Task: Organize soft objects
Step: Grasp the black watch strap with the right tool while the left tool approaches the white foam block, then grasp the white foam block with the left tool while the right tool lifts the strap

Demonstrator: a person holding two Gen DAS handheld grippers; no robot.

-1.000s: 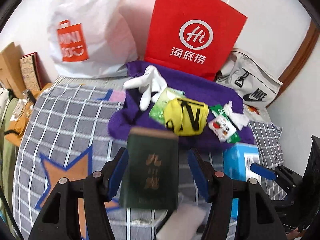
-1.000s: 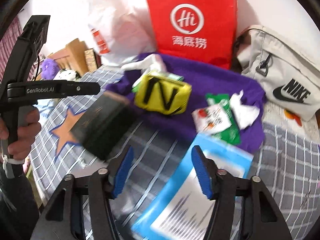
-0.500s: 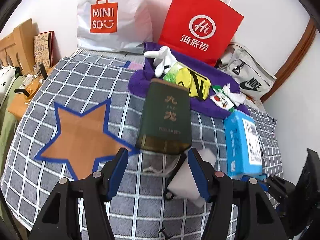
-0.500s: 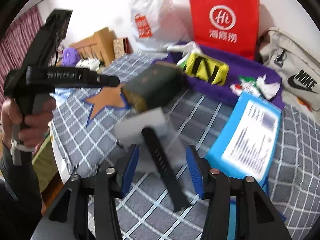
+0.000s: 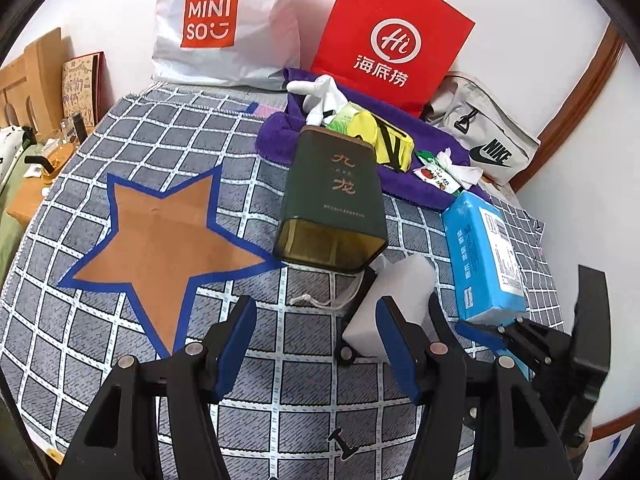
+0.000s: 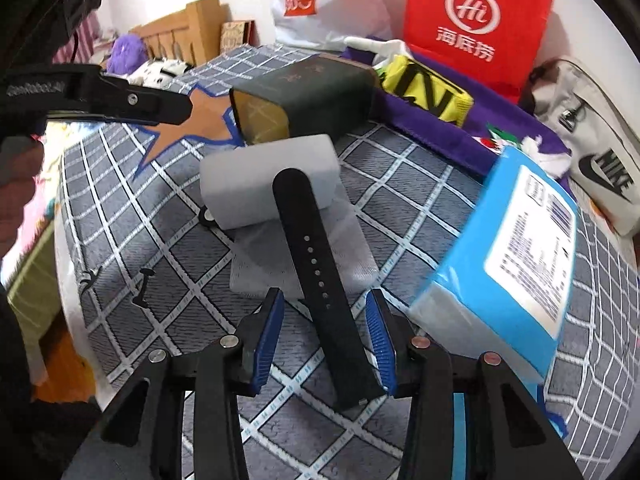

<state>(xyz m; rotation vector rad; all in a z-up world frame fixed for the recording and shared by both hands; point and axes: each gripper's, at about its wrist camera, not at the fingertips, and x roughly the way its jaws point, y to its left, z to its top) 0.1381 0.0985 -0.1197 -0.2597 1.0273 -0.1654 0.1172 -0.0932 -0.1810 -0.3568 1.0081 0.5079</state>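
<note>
My right gripper (image 6: 324, 340) points down over a black watch strap (image 6: 308, 240), which lies between its blue pads (image 6: 268, 340). The pads stand a little off the strap and do not press it. The strap's far end rests on a white foam block (image 6: 268, 176), which lies on a pale grey pouch (image 6: 352, 268). My left gripper (image 5: 316, 344) hangs open over the checked cloth (image 5: 120, 360), with the foam block (image 5: 396, 292) just past its right finger. A dark green tin (image 5: 332, 196) lies on its side ahead. A blue tissue pack (image 5: 484, 256) lies to the right.
On a purple towel (image 5: 276, 136) at the back lie a yellow pouch (image 5: 384, 140), a white plush glove (image 5: 320, 96) and small packets. Behind stand a red paper bag (image 5: 392, 36), a white Miniso bag (image 5: 224, 28) and a grey Nike bag (image 5: 488, 136). A hand (image 6: 16, 176) holds the left gripper.
The green tin was between the left jaws and now lies free ahead, and the left gripper has drawn back. The right gripper swung from the tissue pack to the strap, with narrower jaws.
</note>
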